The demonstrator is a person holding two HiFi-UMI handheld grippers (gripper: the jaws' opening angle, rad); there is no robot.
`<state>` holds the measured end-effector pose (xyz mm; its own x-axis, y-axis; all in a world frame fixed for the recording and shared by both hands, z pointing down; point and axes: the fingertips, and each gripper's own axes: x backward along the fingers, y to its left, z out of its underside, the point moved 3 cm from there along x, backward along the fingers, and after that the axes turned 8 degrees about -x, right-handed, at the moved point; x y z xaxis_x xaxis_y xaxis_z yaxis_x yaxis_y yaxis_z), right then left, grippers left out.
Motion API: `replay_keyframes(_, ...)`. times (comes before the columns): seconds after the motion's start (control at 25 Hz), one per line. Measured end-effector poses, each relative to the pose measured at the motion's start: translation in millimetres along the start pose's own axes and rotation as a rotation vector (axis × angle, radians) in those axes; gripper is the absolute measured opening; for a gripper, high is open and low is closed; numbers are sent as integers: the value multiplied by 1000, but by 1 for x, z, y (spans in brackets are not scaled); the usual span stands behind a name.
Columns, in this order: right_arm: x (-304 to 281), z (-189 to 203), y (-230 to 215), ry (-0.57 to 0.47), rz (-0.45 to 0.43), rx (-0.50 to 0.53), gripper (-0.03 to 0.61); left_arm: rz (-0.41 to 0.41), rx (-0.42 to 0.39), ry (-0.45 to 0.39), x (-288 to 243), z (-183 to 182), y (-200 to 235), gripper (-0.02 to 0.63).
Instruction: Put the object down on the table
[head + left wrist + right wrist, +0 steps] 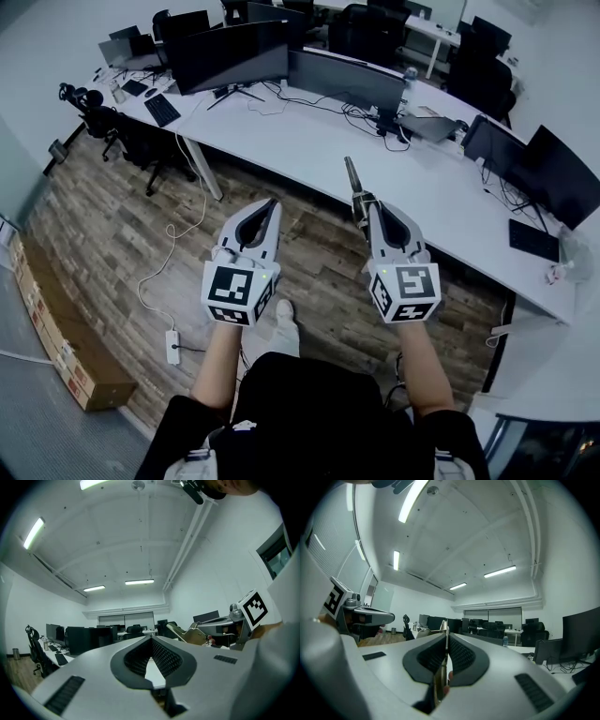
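My right gripper (367, 202) is shut on a thin, flat, brass-coloured metal object (352, 178) that sticks out past the fingertips toward the white table (309, 141). In the right gripper view the object (441, 674) stands edge-on between the black ribbed pads (461, 656). The left gripper view shows it (186, 633) from the side, held in the right gripper (201, 629). My left gripper (272, 202) hangs beside the right one over the wooden floor. Its jaws meet at the tips (151, 638) with nothing between them.
The long white table carries monitors (234, 52), a keyboard (161, 110), cables and a bottle (410, 75). Office chairs (127, 136) stand at its left end. Cardboard boxes (56, 347) line the left wall, and a power strip (172, 347) lies on the floor.
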<state>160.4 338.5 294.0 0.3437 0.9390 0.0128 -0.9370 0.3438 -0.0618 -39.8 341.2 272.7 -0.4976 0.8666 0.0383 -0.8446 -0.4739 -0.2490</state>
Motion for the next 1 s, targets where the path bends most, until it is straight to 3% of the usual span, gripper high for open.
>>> replay_keyframes(0.32, -85, 4, -9, 23, -3, 13, 26, 7, 79, -5, -63, 23, 58, 14)
replay_keyframes(1.0, -261, -2, -20, 48, 44, -1, 26, 61, 68, 24, -192, 59, 185, 14)
